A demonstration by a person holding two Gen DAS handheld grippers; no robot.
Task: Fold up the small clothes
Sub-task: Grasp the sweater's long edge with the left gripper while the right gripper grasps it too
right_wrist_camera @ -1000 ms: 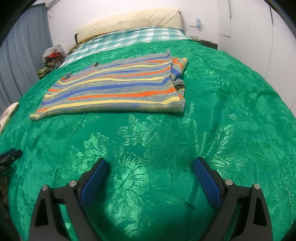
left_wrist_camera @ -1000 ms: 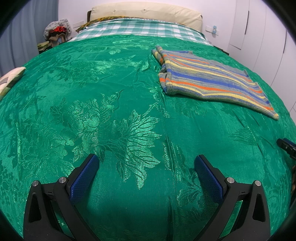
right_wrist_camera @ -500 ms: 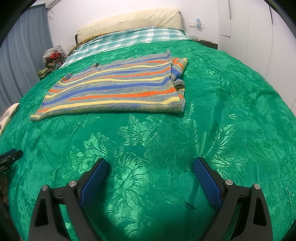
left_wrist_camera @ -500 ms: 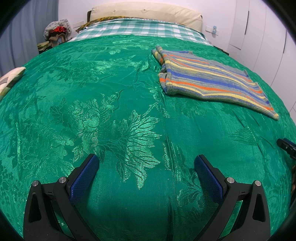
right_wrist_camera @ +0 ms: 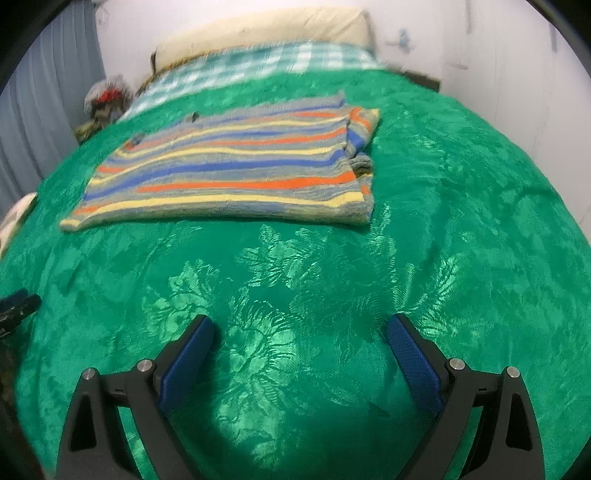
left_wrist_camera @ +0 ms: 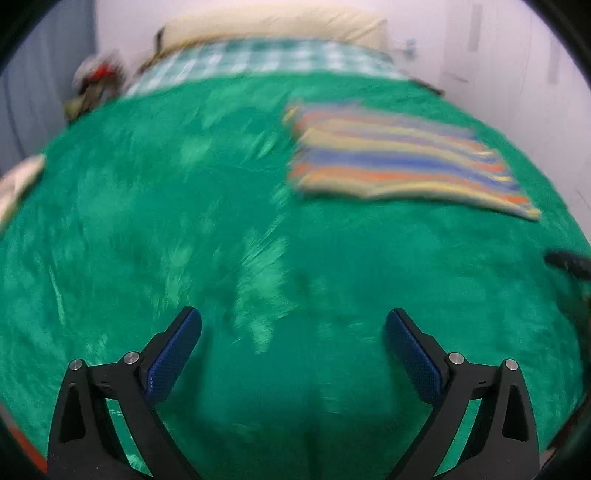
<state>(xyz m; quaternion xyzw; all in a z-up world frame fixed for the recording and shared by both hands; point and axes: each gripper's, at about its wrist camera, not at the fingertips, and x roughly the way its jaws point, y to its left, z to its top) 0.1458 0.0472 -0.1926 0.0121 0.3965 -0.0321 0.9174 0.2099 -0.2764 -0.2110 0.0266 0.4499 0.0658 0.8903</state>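
A striped knit garment [right_wrist_camera: 236, 170], in grey, blue, orange and yellow, lies folded flat on the green bedspread [right_wrist_camera: 461, 221]. In the left wrist view it lies at the upper right [left_wrist_camera: 399, 162], blurred. My left gripper [left_wrist_camera: 293, 325] is open and empty over bare bedspread, well short of the garment. My right gripper [right_wrist_camera: 299, 332] is open and empty, in front of the garment's near edge. The tip of the other gripper shows at each view's edge, at the right in the left wrist view [left_wrist_camera: 567, 260] and at the left in the right wrist view [right_wrist_camera: 18, 304].
A checked sheet [right_wrist_camera: 251, 66] and a cream pillow [right_wrist_camera: 266, 29] lie at the head of the bed. A pile of things [right_wrist_camera: 107, 99] sits at the far left by a curtain. A pale cloth [right_wrist_camera: 14, 218] lies at the bed's left edge. White walls stand to the right.
Both grippers have moved; the left wrist view is now motion-blurred and the garment sits slightly lower in both views. Both stay open and empty.
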